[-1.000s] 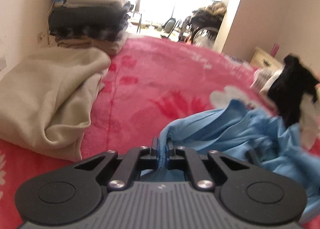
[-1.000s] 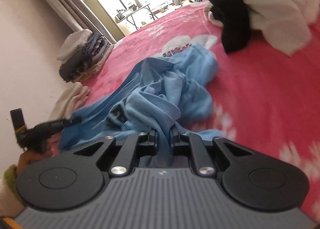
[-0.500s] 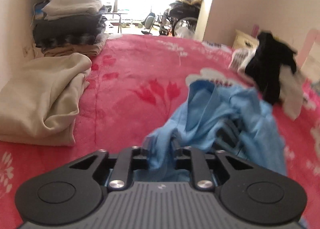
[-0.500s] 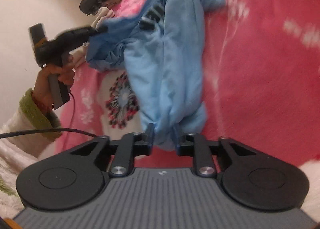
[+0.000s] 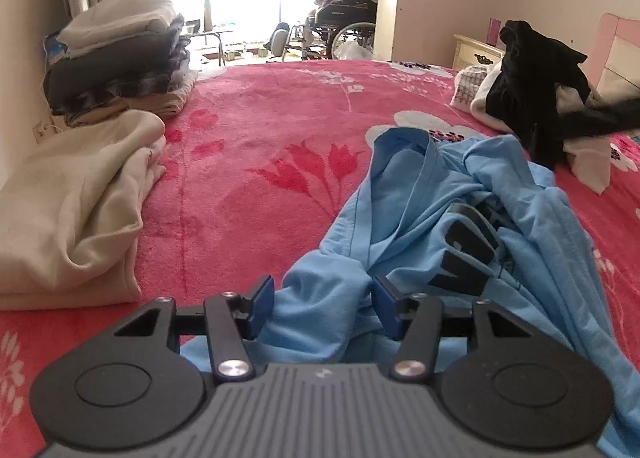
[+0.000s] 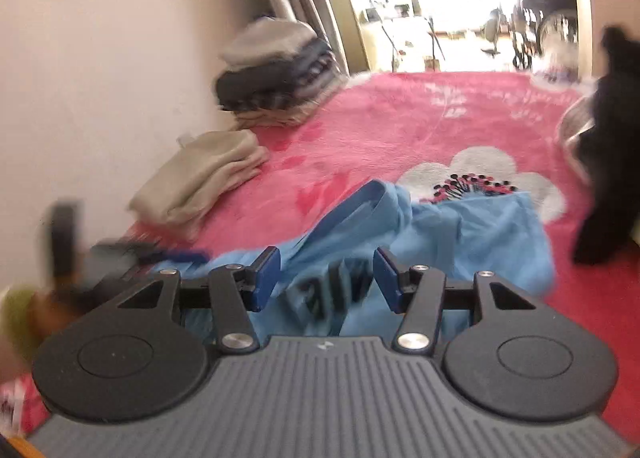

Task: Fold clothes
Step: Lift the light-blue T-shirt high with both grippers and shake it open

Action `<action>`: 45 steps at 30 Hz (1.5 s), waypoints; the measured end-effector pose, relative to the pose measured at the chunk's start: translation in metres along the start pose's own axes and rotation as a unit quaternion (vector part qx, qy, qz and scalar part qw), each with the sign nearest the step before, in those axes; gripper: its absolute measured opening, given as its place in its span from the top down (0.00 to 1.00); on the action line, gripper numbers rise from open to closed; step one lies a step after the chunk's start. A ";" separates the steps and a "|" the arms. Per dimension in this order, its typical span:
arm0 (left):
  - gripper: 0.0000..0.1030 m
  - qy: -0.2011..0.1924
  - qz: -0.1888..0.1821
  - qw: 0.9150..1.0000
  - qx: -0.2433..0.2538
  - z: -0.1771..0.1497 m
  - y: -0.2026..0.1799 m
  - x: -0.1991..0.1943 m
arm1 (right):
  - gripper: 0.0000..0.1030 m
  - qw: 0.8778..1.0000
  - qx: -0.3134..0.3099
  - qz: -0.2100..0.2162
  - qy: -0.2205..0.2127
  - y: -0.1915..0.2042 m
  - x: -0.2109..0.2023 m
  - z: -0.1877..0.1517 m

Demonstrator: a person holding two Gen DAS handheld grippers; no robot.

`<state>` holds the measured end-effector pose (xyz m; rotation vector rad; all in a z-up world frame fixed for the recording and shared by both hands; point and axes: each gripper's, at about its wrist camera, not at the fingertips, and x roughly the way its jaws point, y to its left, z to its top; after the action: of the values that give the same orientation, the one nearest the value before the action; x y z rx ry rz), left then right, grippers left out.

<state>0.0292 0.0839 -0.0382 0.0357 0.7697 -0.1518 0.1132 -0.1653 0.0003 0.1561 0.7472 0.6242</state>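
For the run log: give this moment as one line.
task: fold clothes | left gripper: open | right gripper: open | blue shirt: crumpled, unfolded, on red blanket

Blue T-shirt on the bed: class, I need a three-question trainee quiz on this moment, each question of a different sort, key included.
1. True or false: the left gripper is clamped shut on the blue T-shirt.
2. Which lies nearest the wall? A) black garment B) folded stack C) blue T-shirt
3. Fill in: the blanket under the clothes is mostly ____.

Key: 1 false, both the left gripper and the right gripper are open; 2 B; 3 red.
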 end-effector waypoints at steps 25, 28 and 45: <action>0.89 -0.076 -0.029 0.996 -0.047 0.008 0.013 -0.022 | 0.96 0.987 -0.077 -0.134 -0.039 -0.020 0.093 0.056; 0.90 -0.121 -0.037 0.991 -0.052 0.018 0.008 -0.053 | 0.97 0.985 -0.049 -0.130 -0.106 -0.010 0.039 0.051; 0.90 -0.383 -0.095 0.919 0.000 0.081 -0.057 -0.281 | 0.97 0.877 -0.034 -0.142 -0.457 0.113 -0.301 -0.002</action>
<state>-0.1222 0.0556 0.2168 -0.0964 -0.0158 -0.3259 -0.1113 -0.2493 0.2144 0.2439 -0.1757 0.2327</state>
